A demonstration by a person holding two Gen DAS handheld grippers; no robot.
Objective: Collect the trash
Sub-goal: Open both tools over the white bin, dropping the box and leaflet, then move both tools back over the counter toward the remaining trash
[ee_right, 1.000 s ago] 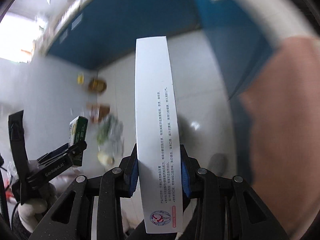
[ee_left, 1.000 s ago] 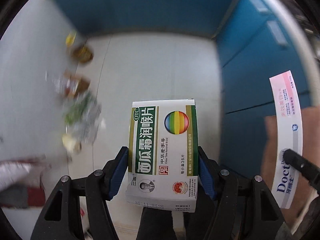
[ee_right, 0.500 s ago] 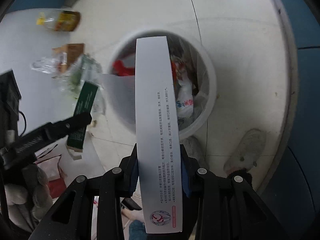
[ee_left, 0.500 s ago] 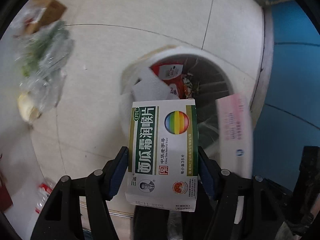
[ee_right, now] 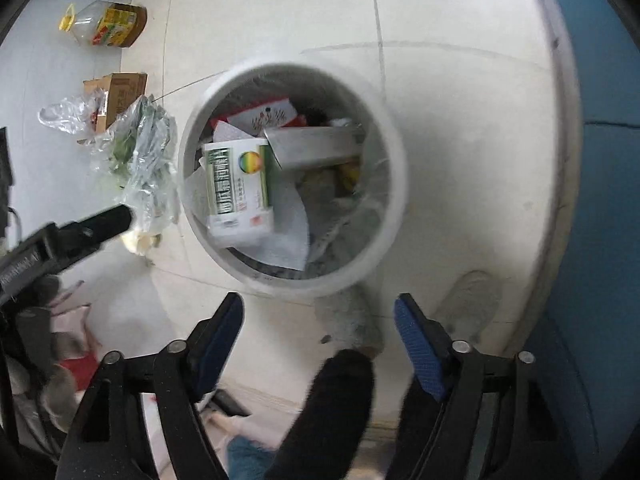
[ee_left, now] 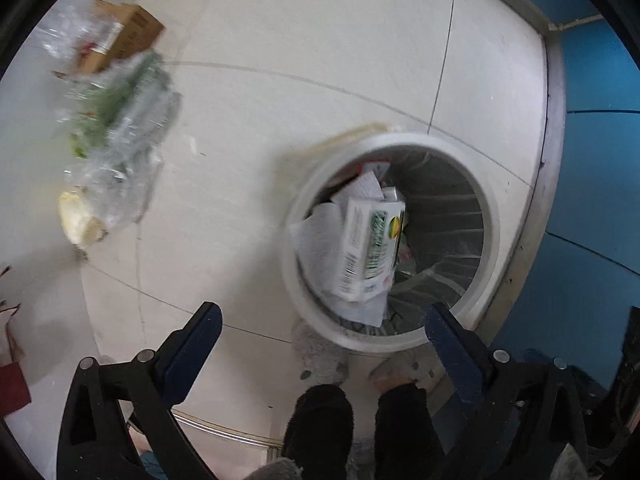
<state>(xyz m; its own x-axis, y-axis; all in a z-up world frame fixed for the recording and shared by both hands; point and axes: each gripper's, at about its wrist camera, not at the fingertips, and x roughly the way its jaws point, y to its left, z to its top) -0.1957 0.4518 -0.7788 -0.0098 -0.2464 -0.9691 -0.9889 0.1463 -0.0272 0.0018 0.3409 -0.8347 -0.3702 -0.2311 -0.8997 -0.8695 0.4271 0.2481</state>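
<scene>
Nearest, left claw (ee_left: pixel 318 328) and right claw (ee_right: pixel 318 322) both spread wide, gripping nothing, poised above the floor (ee_left: pixel 320 52). Just beyond, white round bin (ee_right: pixel 394 168) standing on the floor near the blue wall; green-and-white medicine box (ee_right: pixel 238 184) lying inside on white paper, long grey box (ee_right: pixel 316 146) beside it. Farther left: crumpled plastic bags (ee_left: pixel 116 136), cardboard box (ee_right: pixel 124 88), oil bottle (ee_right: pixel 106 26).

Both wrist views look steeply down, from above; shared: white bin (ee_left: pixel 390 236) (ee_right: pixel 294 184), floor litter.
</scene>
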